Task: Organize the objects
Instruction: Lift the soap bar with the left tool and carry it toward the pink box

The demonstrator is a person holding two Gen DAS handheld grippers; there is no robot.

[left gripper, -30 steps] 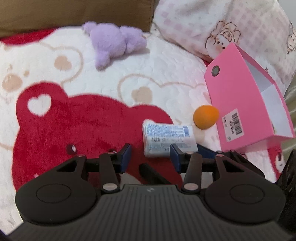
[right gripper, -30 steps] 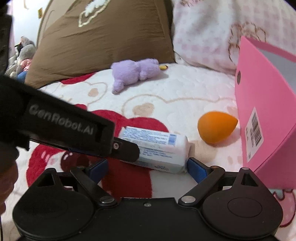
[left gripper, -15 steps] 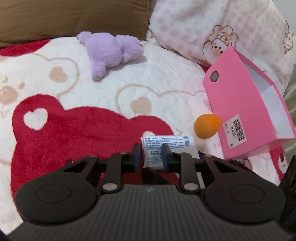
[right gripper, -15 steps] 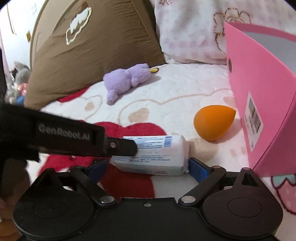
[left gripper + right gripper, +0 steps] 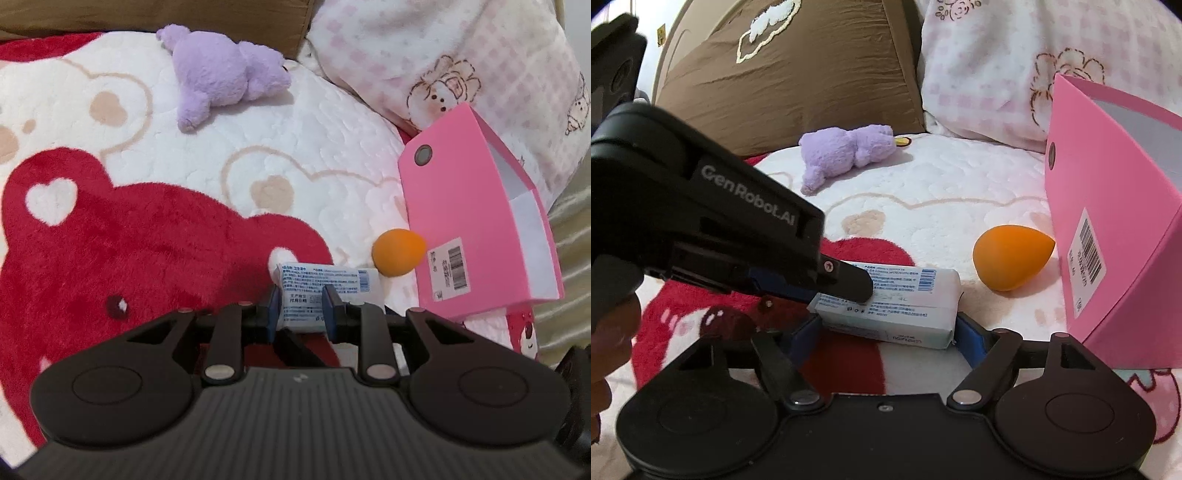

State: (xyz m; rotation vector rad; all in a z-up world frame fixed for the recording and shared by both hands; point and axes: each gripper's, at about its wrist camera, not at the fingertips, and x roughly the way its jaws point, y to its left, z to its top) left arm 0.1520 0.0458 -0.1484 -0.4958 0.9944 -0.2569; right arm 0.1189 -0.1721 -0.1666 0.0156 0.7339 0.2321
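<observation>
Clamping the white packet [image 5: 317,295] by its near end, the left tongs [image 5: 301,308] have both blue pads pressed flat against its sides, a hold that reads as ready for lifting it off the bed blanket [image 5: 155,236]. From the right wrist view the packet [image 5: 897,306] lies on the red-and-white bear-print blanket [image 5: 923,184], with the left tongs [image 5: 849,284] reaching in from the left across its top. The right tongs [image 5: 886,332] straddle the packet's long sides and are closing on it; the right-hand pad sits at the packet's end, while contact on the left side cannot be told. Probably the second grip is meant to steady a soft, squashy pack.

An orange egg-shaped sponge [image 5: 1012,258] rests just beside the pink box [image 5: 1115,229], which lies tilted with its open side up, likely the place for the loose things. A purple plush toy [image 5: 846,155] lies well apart, near the brown pillow [image 5: 798,81].

Writing: "GenRobot.AI" on the left tool's body; blue print and a barcode on the packet, too small to read; a barcode sticker [image 5: 448,267] on the box wall.
</observation>
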